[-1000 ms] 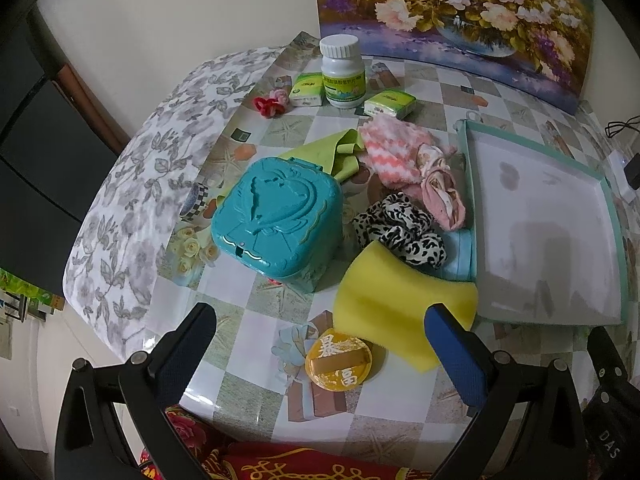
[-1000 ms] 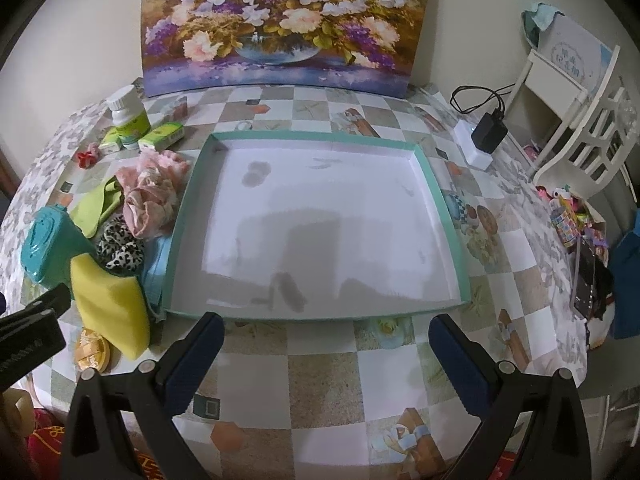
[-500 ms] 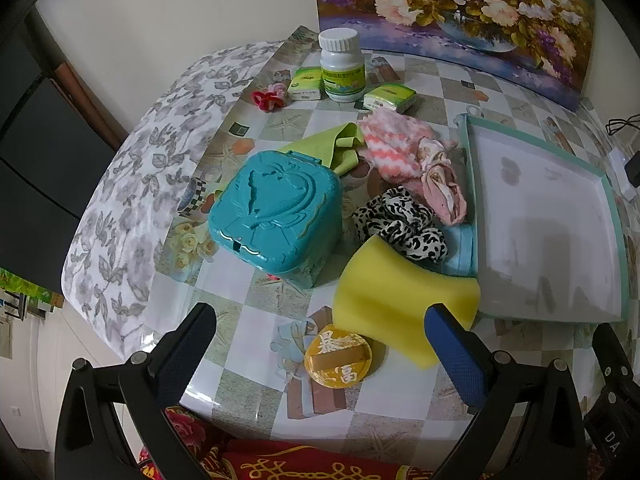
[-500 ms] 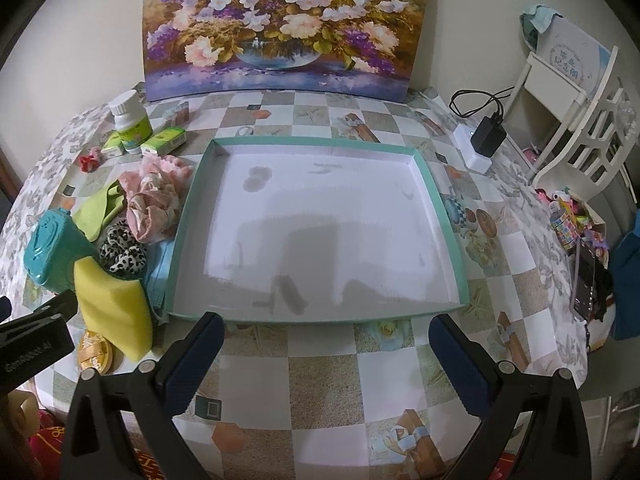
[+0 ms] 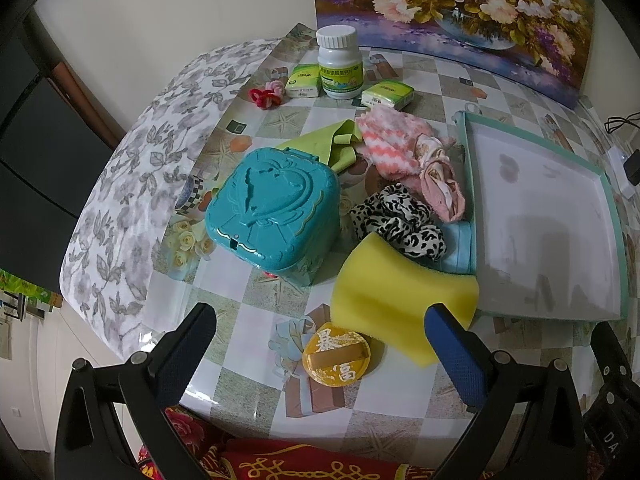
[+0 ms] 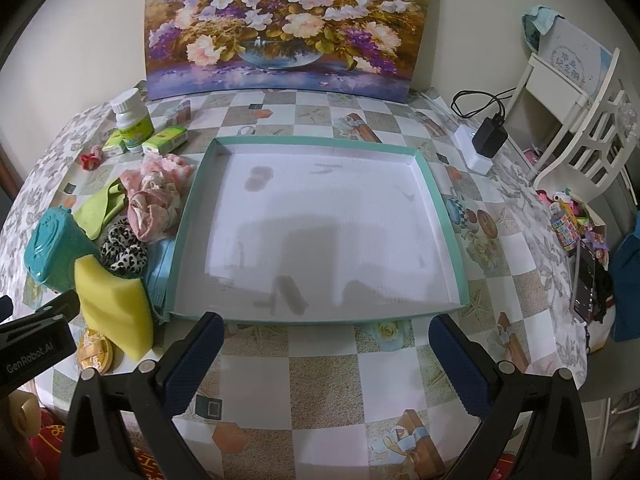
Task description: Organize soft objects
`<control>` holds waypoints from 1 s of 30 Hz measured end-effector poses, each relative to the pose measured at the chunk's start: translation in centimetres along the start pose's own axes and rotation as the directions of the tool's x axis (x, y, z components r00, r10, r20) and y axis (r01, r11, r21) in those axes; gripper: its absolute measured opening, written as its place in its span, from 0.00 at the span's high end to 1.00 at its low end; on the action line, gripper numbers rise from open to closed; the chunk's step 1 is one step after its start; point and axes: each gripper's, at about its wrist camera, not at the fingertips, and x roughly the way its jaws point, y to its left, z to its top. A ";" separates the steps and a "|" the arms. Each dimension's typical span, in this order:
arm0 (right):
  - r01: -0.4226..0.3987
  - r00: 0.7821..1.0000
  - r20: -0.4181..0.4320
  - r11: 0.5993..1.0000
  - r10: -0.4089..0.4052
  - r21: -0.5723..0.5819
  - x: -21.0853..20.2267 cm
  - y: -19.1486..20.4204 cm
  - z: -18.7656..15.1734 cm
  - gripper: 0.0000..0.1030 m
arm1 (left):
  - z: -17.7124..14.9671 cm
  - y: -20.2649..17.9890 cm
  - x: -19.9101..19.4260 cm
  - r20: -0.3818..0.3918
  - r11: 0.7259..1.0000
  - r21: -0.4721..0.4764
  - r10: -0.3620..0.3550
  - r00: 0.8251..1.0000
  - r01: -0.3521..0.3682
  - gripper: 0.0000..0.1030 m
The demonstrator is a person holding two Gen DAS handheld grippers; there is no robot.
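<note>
Nearer the sponge (image 5: 400, 300) now, the left claw (image 5: 320, 344) hangs spread; right claw (image 6: 326, 344) gapes before the tray (image 6: 440, 204), at the table's (image 6: 320, 380) near edge.

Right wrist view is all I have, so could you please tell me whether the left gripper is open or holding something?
Observer: The left gripper is open and holds nothing. It hangs over the near edge of the table.
Operator: Thank you. What lies closest ahead of it?
Observer: A gold round puff with a band across its top lies on the table between the lines of the two fingers, right beside the yellow sponge.
Operator: And is the teal case open?
Observer: No, the teal case is shut. Its embossed lid faces up, with the latch on the side nearest the gripper.
</note>
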 end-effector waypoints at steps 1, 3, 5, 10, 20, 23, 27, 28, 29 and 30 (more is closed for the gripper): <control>0.000 1.000 0.000 1.000 0.000 -0.001 0.0 0.0 0.0 0.00 | 0.0 0.0 0.0 0.000 1.000 0.001 0.000 1.000 0.000 0.00; 0.000 1.000 0.000 1.000 0.000 -0.003 0.0 0.2 0.0 0.00 | 0.0 0.0 0.0 0.000 1.000 0.001 0.001 1.000 -0.001 0.00; 0.000 1.000 -0.001 1.000 0.000 -0.002 0.0 0.2 0.0 0.00 | 0.0 0.0 0.0 -0.001 1.000 0.001 0.001 1.000 -0.001 0.00; 0.000 1.000 -0.001 1.000 0.000 -0.002 0.0 0.2 0.0 0.00 | 0.0 0.0 0.0 -0.001 1.000 0.000 0.001 1.000 -0.001 0.00; 0.001 1.000 -0.001 1.000 -0.001 0.000 0.0 0.1 0.0 0.00 | 0.0 0.0 0.1 -0.003 1.000 -0.001 -0.002 1.000 0.002 0.00; 0.001 1.000 -0.002 1.000 -0.001 -0.001 0.0 0.3 -0.1 0.00 | -0.1 0.1 0.1 -0.004 1.000 -0.004 -0.005 1.000 0.005 0.00; 0.000 1.000 -0.003 1.000 0.000 -0.005 0.1 0.7 -0.1 0.00 | 0.0 1.0 0.0 -0.001 0.998 -0.044 -0.049 0.999 0.049 0.00; -0.006 1.000 -0.002 1.000 0.006 -0.008 0.1 0.8 -0.1 0.00 | 0.1 1.7 -0.1 0.003 0.994 -0.081 -0.072 0.997 0.072 0.00; -0.022 1.000 0.002 1.000 0.022 -0.009 0.1 0.9 -0.1 0.00 | 0.2 2.6 -0.1 0.008 0.988 -0.126 -0.086 0.996 0.087 0.00; -0.044 0.999 0.006 0.999 0.044 -0.008 0.0 1.0 0.0 0.00 | 0.3 3.7 0.0 0.014 0.979 -0.177 -0.097 0.995 0.098 0.00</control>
